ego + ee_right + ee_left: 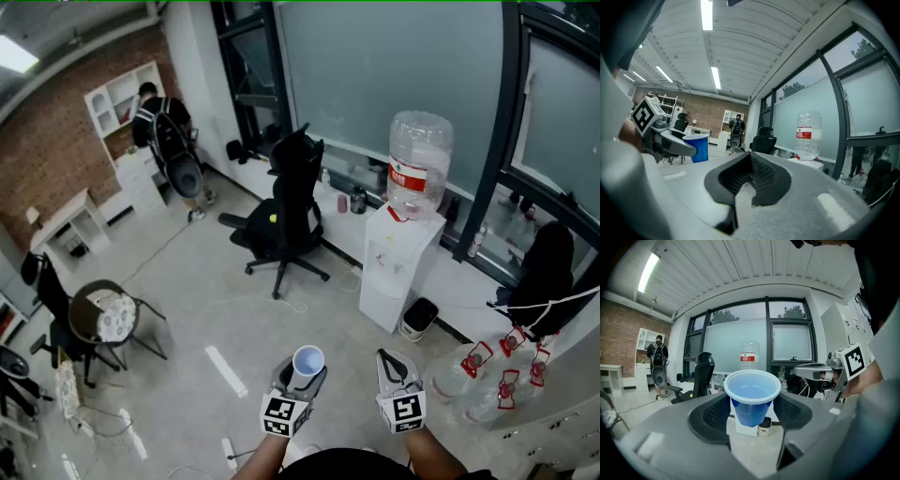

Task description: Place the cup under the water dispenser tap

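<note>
Well ahead of the left claw (302, 377), across bare floor, stands the water dispenser (398, 267) where its load is bound; the claw's jaws stand wide yet press on either side of a blue cup (752, 398), which sits upright, mouth up, gripped low on its wall with the rim clear above the pads; the cup appears empty. Just to that claw's right, the right claw (752, 183) carries nothing, its jaws drawn together. By its look the cup is thin plastic, light and easily crushed; a gentle squeeze on the lower wall, as here, should serve best, since the smooth, tapered sides could slide out of a harder pinch. The way forward from the claw looks open; an office chair (286, 211) sits ahead and to its left, a small black bin (419, 317) hugs the dispenser's foot on the right, and spare water bottles (487, 375) crowd the floor farther right of both claws. The tap itself is too small to make out; the recess in the dispenser's front will likely leave little room above the rim, so a level, low entry seems wise.
</note>
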`<act>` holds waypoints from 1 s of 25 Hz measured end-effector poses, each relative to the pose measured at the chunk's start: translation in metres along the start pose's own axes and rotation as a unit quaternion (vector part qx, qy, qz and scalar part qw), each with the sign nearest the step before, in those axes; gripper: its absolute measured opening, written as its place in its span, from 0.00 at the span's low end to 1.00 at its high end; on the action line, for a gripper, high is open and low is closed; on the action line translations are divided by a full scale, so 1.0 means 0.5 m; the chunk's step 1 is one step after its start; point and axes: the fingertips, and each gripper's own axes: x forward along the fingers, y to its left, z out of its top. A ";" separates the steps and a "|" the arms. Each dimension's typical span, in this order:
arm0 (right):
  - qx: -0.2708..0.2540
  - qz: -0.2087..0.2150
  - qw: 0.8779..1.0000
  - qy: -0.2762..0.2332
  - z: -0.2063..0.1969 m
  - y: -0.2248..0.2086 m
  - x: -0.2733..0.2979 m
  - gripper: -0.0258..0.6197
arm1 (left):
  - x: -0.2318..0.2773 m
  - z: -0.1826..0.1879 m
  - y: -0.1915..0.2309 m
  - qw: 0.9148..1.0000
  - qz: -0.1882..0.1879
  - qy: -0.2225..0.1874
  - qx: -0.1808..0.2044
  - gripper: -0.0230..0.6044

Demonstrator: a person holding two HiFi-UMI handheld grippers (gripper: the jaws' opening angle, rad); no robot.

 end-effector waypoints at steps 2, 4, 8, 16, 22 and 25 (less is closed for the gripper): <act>0.001 0.000 1.000 0.000 -0.001 -0.001 0.002 0.04 | 0.001 -0.001 0.003 1.000 0.006 0.001 0.004 0.52; 0.003 0.000 1.000 0.000 -0.003 -0.002 0.003 0.04 | 0.002 -0.002 0.007 1.000 0.010 0.002 0.006 0.52; 0.002 -0.002 1.000 0.001 -0.002 0.002 0.007 0.04 | 0.000 -0.004 0.018 1.000 0.009 0.000 0.004 0.52; 0.044 0.011 0.999 -0.001 -0.007 0.031 0.017 0.04 | -0.014 -0.013 0.044 1.000 -0.004 -0.003 0.005 0.52; 0.049 0.004 0.999 0.002 -0.012 0.073 0.037 0.04 | -0.036 -0.030 0.086 1.000 -0.014 0.001 0.008 0.52; 0.040 0.003 0.999 0.010 -0.019 0.100 0.055 0.04 | -0.045 -0.029 0.114 1.000 -0.012 -0.002 0.008 0.52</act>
